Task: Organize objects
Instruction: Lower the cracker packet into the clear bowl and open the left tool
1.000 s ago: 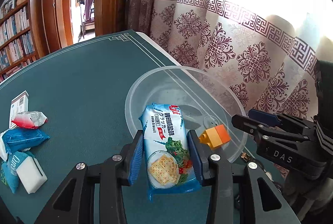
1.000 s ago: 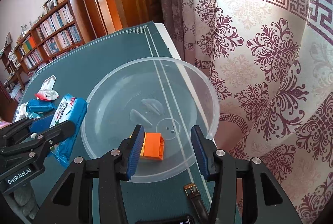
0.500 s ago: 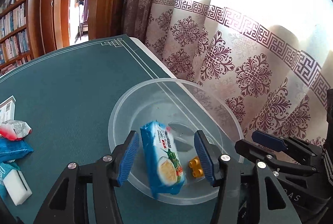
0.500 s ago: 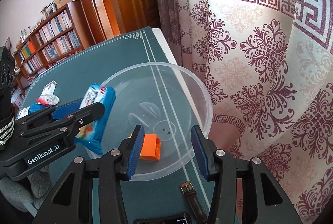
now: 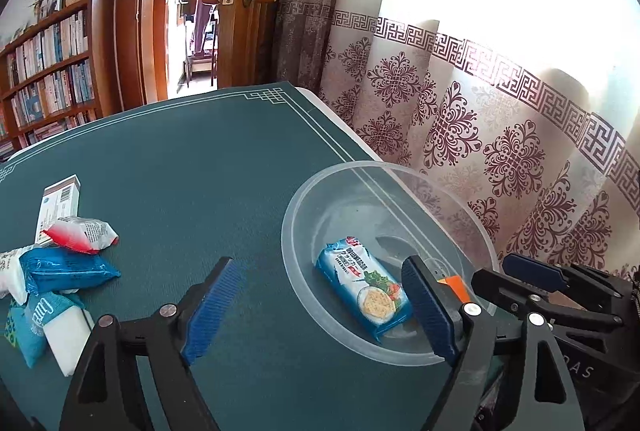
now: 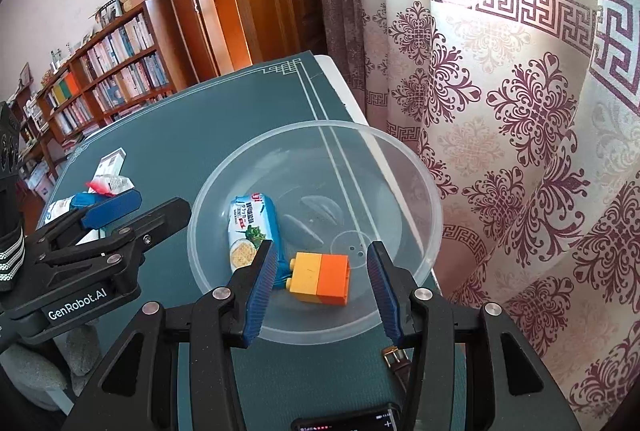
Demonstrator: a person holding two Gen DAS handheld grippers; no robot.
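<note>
A clear plastic bowl point(image 5: 304, 207) point(image 6: 420, 175) stands near the table's curtain-side edge. A blue cracker packet point(image 5: 362, 287) point(image 6: 250, 227) lies flat inside it. Beside the packet is a yellow-and-orange toy block point(image 6: 320, 279), with just its orange corner point(image 5: 454, 285) showing in the left wrist view. My left gripper point(image 5: 320, 263) point(image 6: 160, 205) hangs over the bowl's near-left rim, its jaws opening wide, nothing between the pads. My right gripper point(image 6: 323, 247) point(image 5: 492, 269) hovers over the bowl above the block, open, pads clear of it.
Loose packets lie at the table's left: a red-and-white one point(image 5: 80, 233), a blue one point(image 5: 68, 269), a white box point(image 5: 60, 205), a white sponge point(image 5: 68, 339). A watch strap point(image 6: 394, 359) and a phone point(image 6: 348, 421) lie near me. The curtain point(image 6: 520, 111) hangs beside the bowl.
My left gripper spread its jaws and let go of the cracker packet, which dropped flat into the bowl. That gripper then drew back to the bowl's left. The right gripper stayed put.
</note>
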